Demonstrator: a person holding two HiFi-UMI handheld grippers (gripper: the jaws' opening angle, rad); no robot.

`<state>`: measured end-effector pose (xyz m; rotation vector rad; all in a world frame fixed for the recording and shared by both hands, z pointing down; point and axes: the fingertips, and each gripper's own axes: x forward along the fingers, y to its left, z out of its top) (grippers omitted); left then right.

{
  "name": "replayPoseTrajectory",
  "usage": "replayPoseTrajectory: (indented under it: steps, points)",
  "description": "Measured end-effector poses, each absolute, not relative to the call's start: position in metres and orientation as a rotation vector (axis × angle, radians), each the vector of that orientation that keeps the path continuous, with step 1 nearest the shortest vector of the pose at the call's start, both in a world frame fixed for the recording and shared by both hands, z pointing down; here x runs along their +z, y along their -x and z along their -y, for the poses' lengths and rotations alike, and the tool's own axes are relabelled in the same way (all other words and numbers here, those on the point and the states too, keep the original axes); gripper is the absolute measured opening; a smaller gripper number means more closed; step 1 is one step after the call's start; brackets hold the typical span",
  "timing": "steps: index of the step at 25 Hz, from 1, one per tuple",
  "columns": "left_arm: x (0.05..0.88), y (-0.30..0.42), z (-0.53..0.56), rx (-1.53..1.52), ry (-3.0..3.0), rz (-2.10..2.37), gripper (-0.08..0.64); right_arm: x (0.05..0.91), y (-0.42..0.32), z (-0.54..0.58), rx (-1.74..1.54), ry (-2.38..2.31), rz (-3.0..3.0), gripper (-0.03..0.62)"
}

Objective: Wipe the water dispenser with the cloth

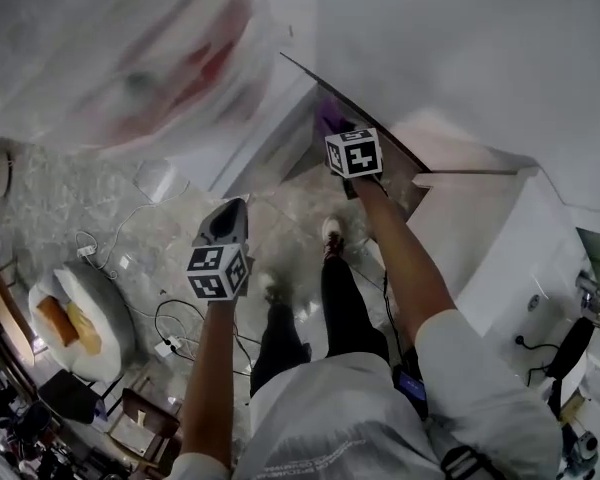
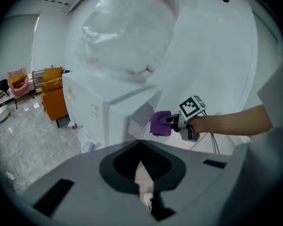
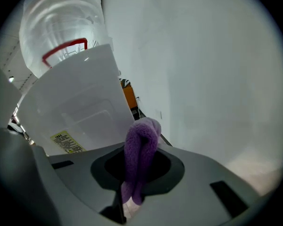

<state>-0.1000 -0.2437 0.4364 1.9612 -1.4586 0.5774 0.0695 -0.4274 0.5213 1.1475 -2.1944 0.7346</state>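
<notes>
The white water dispenser point(image 2: 96, 109) carries a clear bottle point(image 2: 127, 36) on top; in the head view the bottle point(image 1: 130, 58) is a blur at upper left. My right gripper point(image 1: 335, 133) is shut on a folded purple cloth point(image 3: 140, 147), which it holds at the dispenser's rear side panel point(image 3: 80, 112), close to the wall. From the left gripper view the cloth point(image 2: 160, 123) meets the cabinet's edge, with the right gripper point(image 2: 172, 122) behind it. My left gripper point(image 1: 230, 213) hangs back in front of the dispenser, jaws shut point(image 2: 144, 182) and holding nothing.
A white wall point(image 3: 203, 79) runs close behind the dispenser. Cables point(image 1: 170, 328) and a round white cushion point(image 1: 80, 323) lie on the marble floor at left. An orange seat point(image 2: 54, 95) stands beyond the dispenser. A white counter point(image 1: 500, 228) with a tap point(image 1: 595, 298) is at right.
</notes>
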Motion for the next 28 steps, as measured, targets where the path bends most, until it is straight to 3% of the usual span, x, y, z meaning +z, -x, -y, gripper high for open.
replayPoseTrajectory:
  steps: [11, 28]
  points:
    - [0.464, 0.109, 0.213, 0.566, -1.891, 1.486, 0.015, 0.527, -0.019, 0.421, 0.578, -1.008, 2.294, 0.057]
    - [0.449, 0.181, 0.143, 0.423, -1.759, 1.666, 0.015, 0.517, 0.068, 0.309, 0.5, -0.814, 2.32, 0.058]
